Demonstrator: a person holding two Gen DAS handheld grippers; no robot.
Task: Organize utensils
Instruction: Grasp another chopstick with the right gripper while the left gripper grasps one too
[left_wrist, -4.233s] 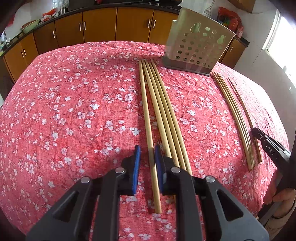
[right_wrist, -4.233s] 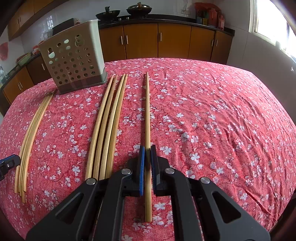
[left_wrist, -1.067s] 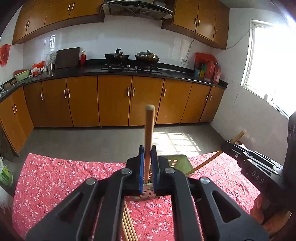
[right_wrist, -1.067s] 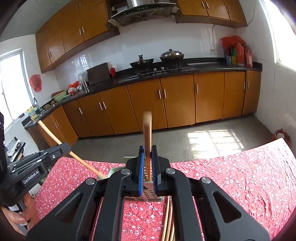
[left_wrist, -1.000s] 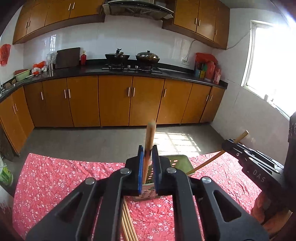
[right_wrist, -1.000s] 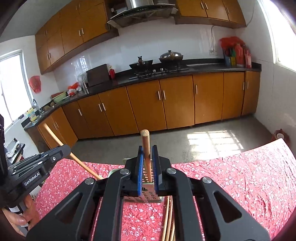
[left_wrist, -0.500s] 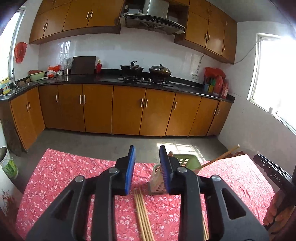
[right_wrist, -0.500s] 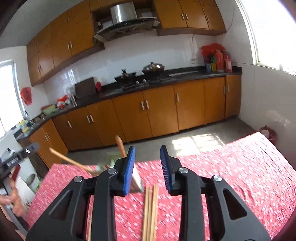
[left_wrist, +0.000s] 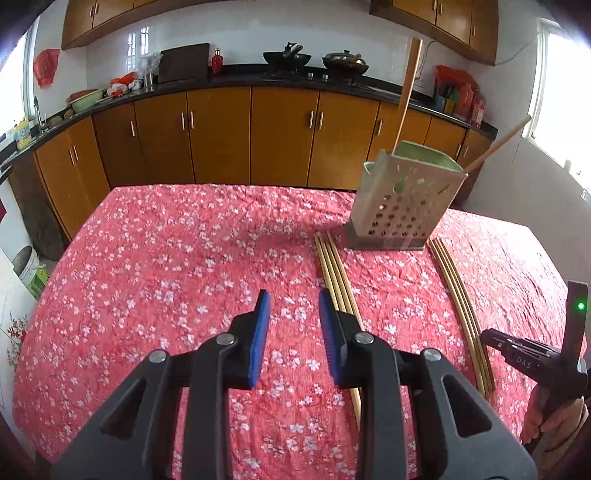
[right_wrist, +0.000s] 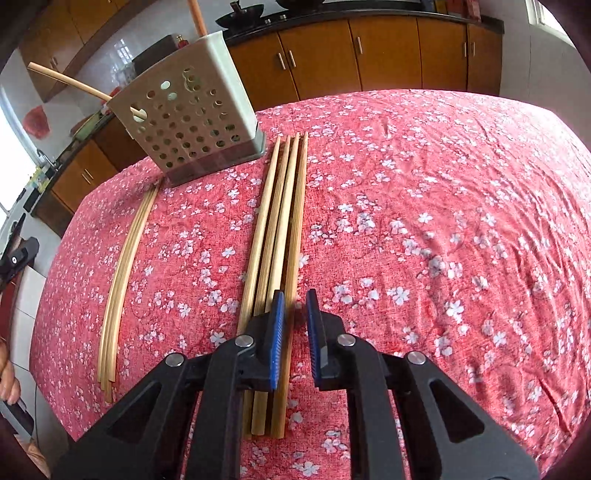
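A perforated utensil holder (left_wrist: 404, 206) stands at the far side of the red floral tablecloth; it also shows in the right wrist view (right_wrist: 188, 118). Two wooden sticks (left_wrist: 406, 92) lean out of its top. My left gripper (left_wrist: 293, 328) is open and empty, low over the cloth, just left of a bundle of wooden sticks (left_wrist: 338, 280). My right gripper (right_wrist: 294, 328) is open, its jaws straddling the rightmost stick of a bundle of thick sticks (right_wrist: 279, 236). It also shows at the right edge of the left wrist view (left_wrist: 491, 338).
A second bundle of thin sticks (left_wrist: 461, 310) lies right of the holder, seen in the right wrist view (right_wrist: 125, 266) to its left. Kitchen cabinets (left_wrist: 221, 136) stand beyond the table. The table edge (left_wrist: 55, 266) drops off on the left.
Both grippers let go of their sticks into the holder, opened, and came down from above the holder to low over the cloth near the bundles.
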